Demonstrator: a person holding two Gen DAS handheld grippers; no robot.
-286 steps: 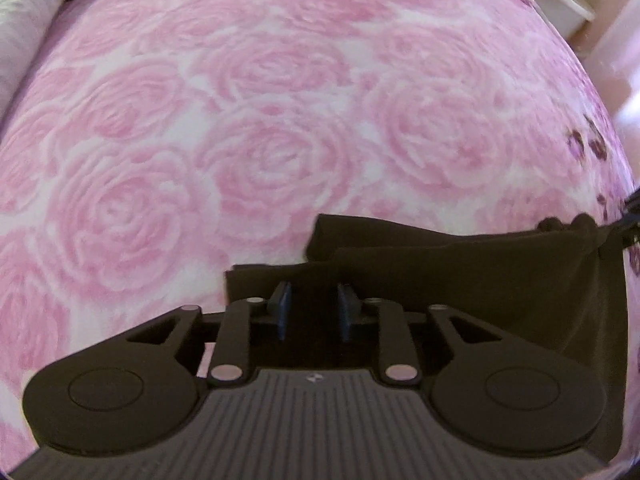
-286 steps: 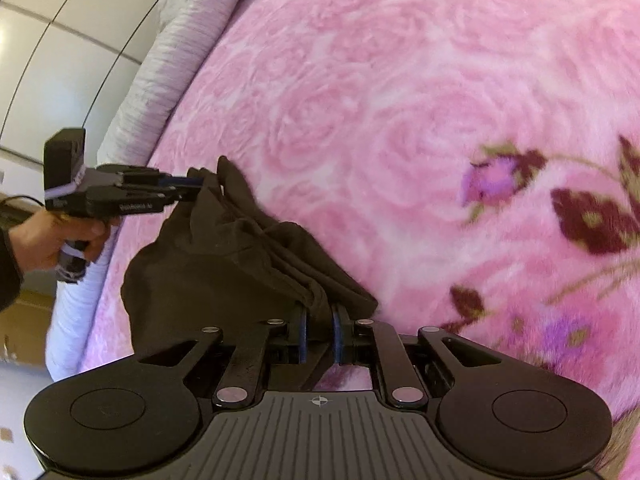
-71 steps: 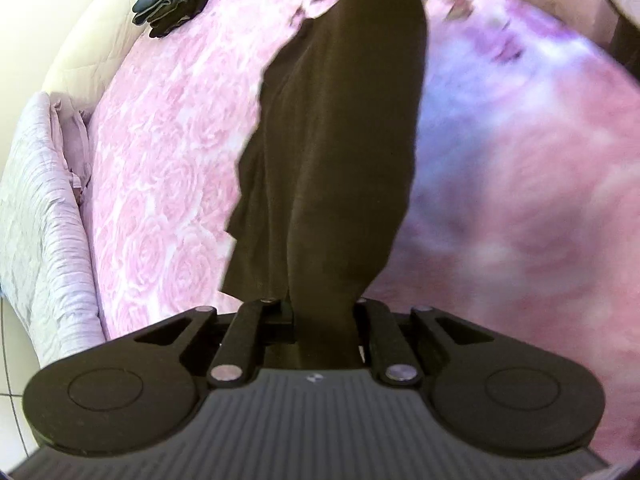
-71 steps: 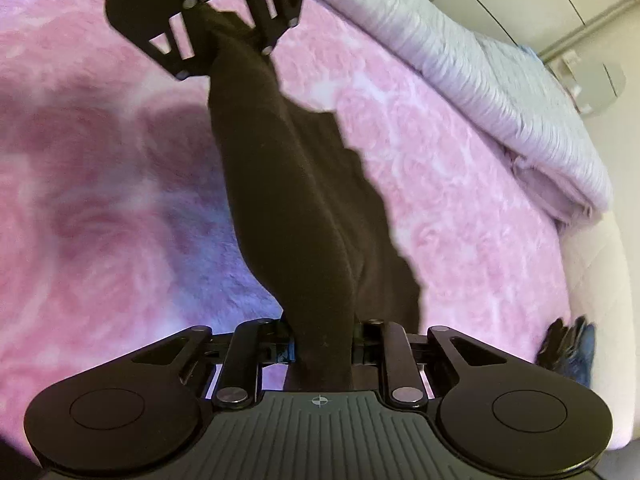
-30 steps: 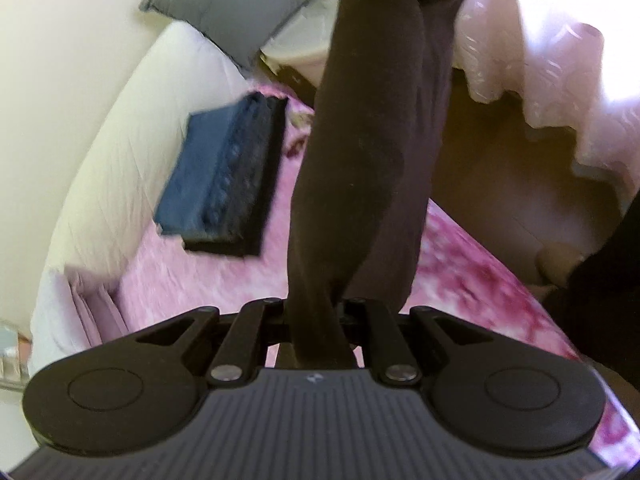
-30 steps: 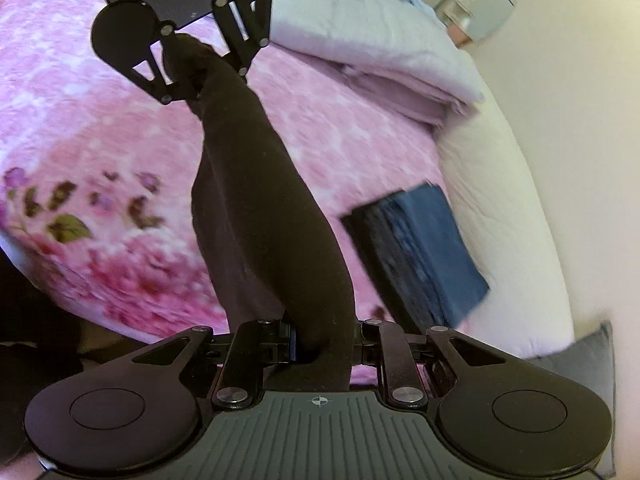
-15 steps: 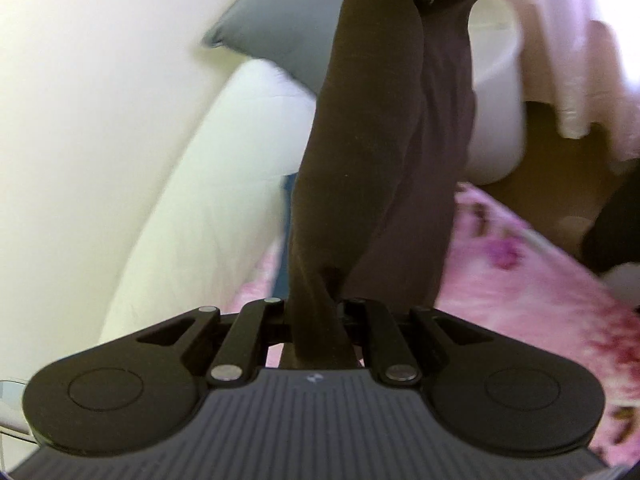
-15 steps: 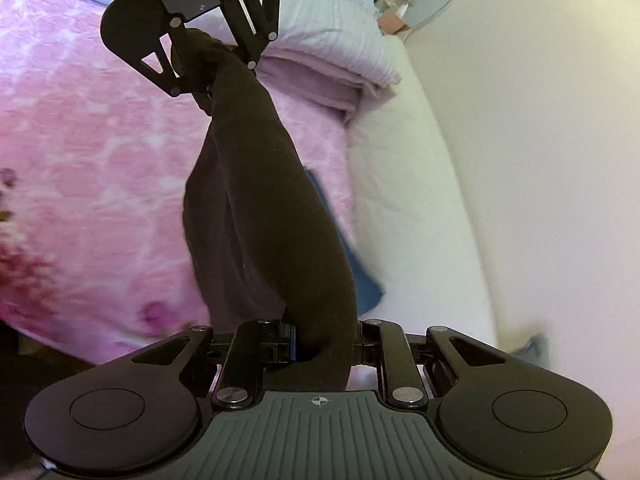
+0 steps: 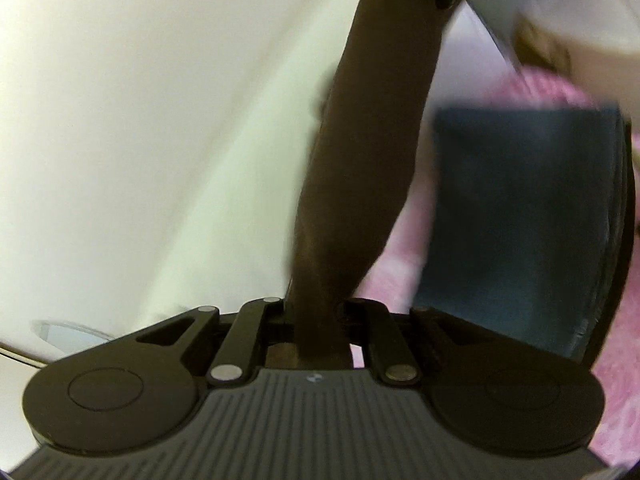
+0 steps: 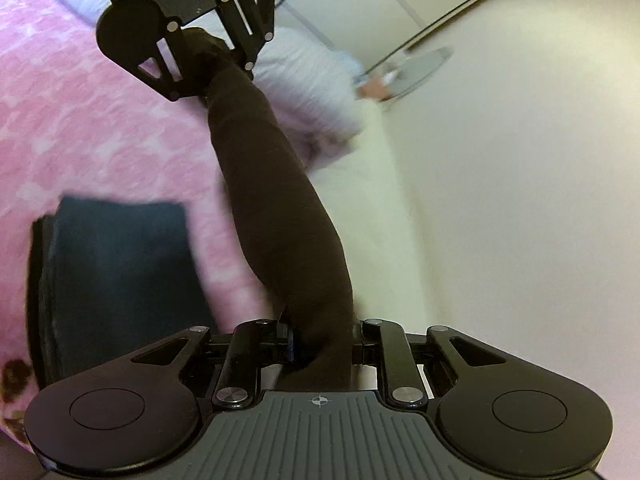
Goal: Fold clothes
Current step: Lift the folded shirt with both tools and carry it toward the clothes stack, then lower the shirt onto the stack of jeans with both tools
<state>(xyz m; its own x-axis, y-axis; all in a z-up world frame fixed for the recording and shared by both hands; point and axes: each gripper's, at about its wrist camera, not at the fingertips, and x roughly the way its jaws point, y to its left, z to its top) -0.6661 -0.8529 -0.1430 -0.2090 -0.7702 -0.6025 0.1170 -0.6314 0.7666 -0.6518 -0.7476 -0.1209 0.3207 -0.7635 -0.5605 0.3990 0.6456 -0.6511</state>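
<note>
I've got the left gripper (image 9: 316, 320) clamped on one end of the dark garment (image 9: 368, 152); right gripper (image 10: 324, 340) clamped on the other; it's strung between them above the folded blue stack (image 10: 116, 272).

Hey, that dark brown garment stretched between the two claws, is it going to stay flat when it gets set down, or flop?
Probably flop. The dark brown garment bunches into a soft rope between the left claw and the right claw, so it looks limp. It hangs without much sag, suggesting it is light. It would likely crumple on the pink bedspread unless lowered taut.
</note>
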